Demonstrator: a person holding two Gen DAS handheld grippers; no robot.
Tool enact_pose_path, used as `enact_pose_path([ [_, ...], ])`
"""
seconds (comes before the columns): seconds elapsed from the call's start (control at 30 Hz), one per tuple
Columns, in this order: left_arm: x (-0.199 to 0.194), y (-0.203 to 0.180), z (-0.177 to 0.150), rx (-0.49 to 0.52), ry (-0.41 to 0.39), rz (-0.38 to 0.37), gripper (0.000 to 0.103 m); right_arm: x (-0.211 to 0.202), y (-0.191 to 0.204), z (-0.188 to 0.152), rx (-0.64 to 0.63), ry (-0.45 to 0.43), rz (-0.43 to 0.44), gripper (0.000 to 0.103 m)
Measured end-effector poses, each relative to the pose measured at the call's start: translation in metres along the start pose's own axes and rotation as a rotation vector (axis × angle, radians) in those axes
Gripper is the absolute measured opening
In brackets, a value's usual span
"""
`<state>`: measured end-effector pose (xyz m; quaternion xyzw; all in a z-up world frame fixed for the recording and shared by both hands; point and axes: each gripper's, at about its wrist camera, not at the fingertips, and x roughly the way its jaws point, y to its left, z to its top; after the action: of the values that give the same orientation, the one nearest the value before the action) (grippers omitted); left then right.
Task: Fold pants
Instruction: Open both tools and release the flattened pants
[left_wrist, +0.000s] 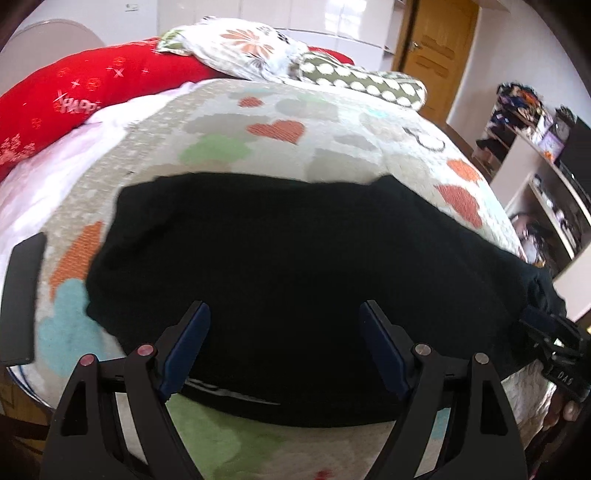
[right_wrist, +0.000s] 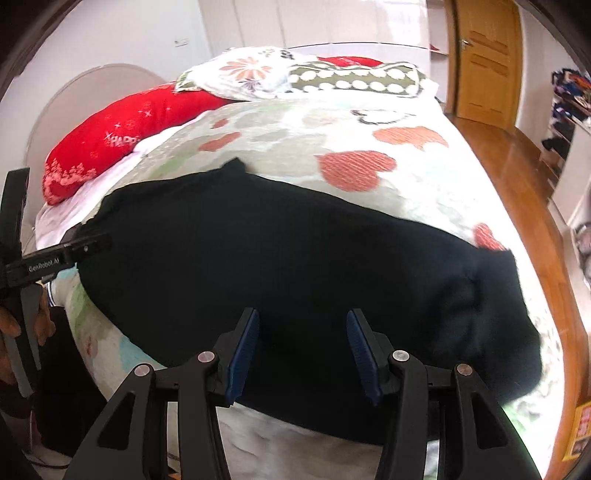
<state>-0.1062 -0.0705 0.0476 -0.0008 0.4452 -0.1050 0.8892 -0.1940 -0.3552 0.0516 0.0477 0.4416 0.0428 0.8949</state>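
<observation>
Black pants (left_wrist: 295, 251) lie flat across the near part of a bed, folded into a long dark band (right_wrist: 295, 258) that runs from left to right. My left gripper (left_wrist: 284, 306) hovers over the band's near edge, jaws wide apart with only the cloth below them. Its black finger (right_wrist: 85, 247) shows at the pants' left end in the right wrist view. My right gripper (right_wrist: 303, 314) is open too, above the pants' near edge, with nothing between its blue pads (right_wrist: 243, 347). It also appears at the pants' right end (left_wrist: 546, 325).
The bed's blanket (right_wrist: 354, 170) has orange hearts on it. A red pillow (left_wrist: 92, 88) and floral pillows (left_wrist: 243, 48) lie at the far end. To the right are a wooden floor (right_wrist: 524, 177), a wooden door (right_wrist: 484, 62) and cluttered shelves (left_wrist: 546, 177).
</observation>
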Motion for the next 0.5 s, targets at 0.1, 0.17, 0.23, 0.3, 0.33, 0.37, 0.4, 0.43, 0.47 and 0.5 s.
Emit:
enact_pose_path([
  [0.1, 0.009, -0.016, -0.005, 0.041, 0.001, 0.017, 0.083, 0.0, -0.015, -0.007, 0.039, -0.007, 0.033, 0.052],
  [0.17, 0.013, -0.025, -0.008, 0.069, 0.004, 0.024, 0.083, 0.0, -0.022, -0.009, 0.067, -0.018, 0.057, 0.052],
  [0.23, 0.015, -0.03, -0.009, 0.087, 0.003, 0.038, 0.083, -0.002, -0.021, -0.009, 0.065, -0.021, 0.058, 0.052],
  [0.3, 0.014, -0.035, -0.008, 0.095, 0.006, 0.026, 0.083, -0.004, -0.019, -0.008, 0.05, -0.017, 0.051, 0.052],
  [0.33, 0.013, -0.036, -0.007, 0.096, 0.006, 0.022, 0.083, -0.006, -0.018, -0.009, 0.048, -0.016, 0.049, 0.052],
  [0.37, 0.012, -0.038, -0.007, 0.098, 0.004, 0.018, 0.083, -0.008, -0.018, -0.009, 0.049, -0.016, 0.049, 0.052],
  [0.4, 0.011, -0.04, -0.006, 0.1, 0.003, 0.014, 0.083, -0.011, -0.018, -0.009, 0.051, -0.017, 0.048, 0.052],
  [0.43, 0.01, -0.043, -0.005, 0.105, 0.002, 0.006, 0.083, -0.015, -0.019, -0.01, 0.053, -0.018, 0.042, 0.053],
  [0.47, 0.01, -0.044, -0.004, 0.108, 0.002, 0.0, 0.083, -0.019, -0.02, -0.012, 0.053, -0.021, 0.035, 0.054],
  [0.5, 0.009, -0.047, -0.003, 0.111, 0.002, -0.008, 0.083, -0.024, -0.021, -0.013, 0.054, -0.025, 0.03, 0.056],
])
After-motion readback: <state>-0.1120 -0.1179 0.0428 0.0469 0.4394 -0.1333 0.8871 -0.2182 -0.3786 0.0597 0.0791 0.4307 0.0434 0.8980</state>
